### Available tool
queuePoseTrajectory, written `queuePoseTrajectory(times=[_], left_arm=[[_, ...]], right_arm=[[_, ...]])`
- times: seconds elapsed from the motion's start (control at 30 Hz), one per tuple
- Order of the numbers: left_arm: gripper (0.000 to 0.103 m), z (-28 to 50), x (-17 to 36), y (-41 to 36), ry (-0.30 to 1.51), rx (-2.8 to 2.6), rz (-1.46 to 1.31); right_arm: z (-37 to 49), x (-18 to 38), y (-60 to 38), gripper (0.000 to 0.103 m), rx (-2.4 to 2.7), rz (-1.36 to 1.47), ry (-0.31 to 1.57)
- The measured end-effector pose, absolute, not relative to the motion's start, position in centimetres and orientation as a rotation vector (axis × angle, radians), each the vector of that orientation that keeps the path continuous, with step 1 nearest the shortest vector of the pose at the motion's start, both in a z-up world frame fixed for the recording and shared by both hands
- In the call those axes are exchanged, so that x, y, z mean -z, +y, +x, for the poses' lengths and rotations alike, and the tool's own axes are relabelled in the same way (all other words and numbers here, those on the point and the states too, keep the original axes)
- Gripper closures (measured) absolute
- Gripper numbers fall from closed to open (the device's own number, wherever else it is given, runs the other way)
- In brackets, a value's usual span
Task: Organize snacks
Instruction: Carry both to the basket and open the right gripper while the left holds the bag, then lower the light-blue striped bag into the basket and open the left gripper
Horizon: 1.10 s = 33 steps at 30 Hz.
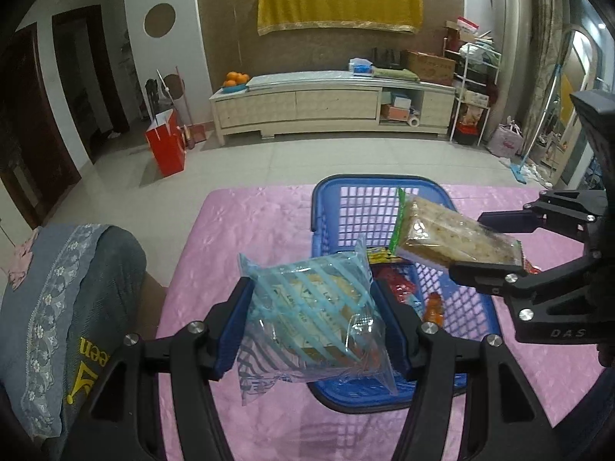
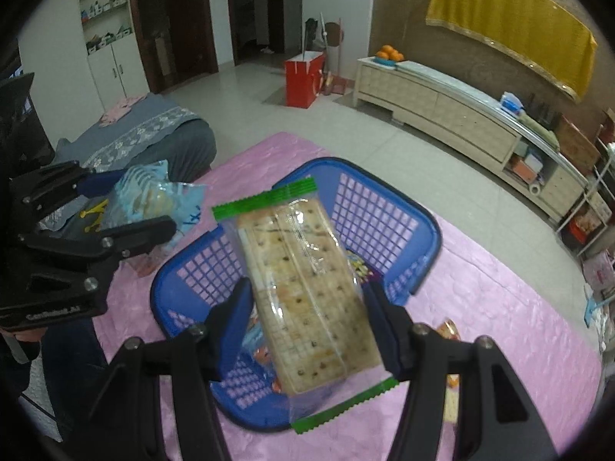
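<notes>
Our left hand-held gripper (image 1: 313, 322) clamps a blue-striped clear snack bag (image 1: 311, 307), our right hand-held gripper (image 2: 307, 326) grips a green-edged cracker packet (image 2: 307, 292), both over the blue plastic basket (image 2: 384, 215) on the pink worktop (image 2: 499, 326)

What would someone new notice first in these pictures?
Two snack packs held in the air over the blue basket on the pink tablecloth. The left gripper clamps a blue-striped clear pack; the right gripper clamps a green-edged cracker pack. A few snacks already lie inside the basket.
</notes>
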<state>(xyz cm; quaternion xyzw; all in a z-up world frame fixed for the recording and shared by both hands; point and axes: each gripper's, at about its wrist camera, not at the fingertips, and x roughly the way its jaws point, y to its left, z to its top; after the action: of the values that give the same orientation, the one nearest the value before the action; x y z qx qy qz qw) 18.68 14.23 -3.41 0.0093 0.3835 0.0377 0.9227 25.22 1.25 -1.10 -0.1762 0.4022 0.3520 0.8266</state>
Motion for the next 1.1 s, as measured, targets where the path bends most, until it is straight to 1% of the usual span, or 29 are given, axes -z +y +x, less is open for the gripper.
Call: queuePoseTrajectory(times=[0.2,0.43,0.47,0.53,0.57,0.6,0.8,1.1], left_arm=[[0.043,20.0,4.8,15.1,0.816,-0.083,0.007],[0.043,20.9,5.7,15.2,0.829,-0.092,0.009],[0.043,20.8,5.8,15.1,0.830,-0.094,0.009],[0.043,20.7,5.8,15.1,0.832,-0.095,0.004],[0.043,20.7,5.7,15.2,0.832,-0.095,0.003],[0.043,20.6,5.7,15.1,0.833,-0.096,0.003],[0.043,20.3,5.2,14.8,0.833,-0.093,0.000],[0.043,20.4,4.2,12.4,0.812,-0.046,0.029]], right_arm=[[27.1,3.1,3.3,0.040,-0.762,-0.430,0.884],[28.4,4.1,5.0,0.040,-0.771,-0.513,0.837],[28.5,4.3,5.2,0.037,-0.770,-0.520,0.835],[28.8,4.6,5.1,0.028,-0.746,-0.518,0.844],[28.8,4.6,4.9,0.021,-0.738,-0.505,0.839],[28.8,4.5,4.6,0.016,-0.735,-0.492,0.836],[28.4,3.5,2.0,0.016,-0.705,-0.386,0.882],[26.9,1.9,-1.9,0.016,-0.603,-0.287,0.893]])
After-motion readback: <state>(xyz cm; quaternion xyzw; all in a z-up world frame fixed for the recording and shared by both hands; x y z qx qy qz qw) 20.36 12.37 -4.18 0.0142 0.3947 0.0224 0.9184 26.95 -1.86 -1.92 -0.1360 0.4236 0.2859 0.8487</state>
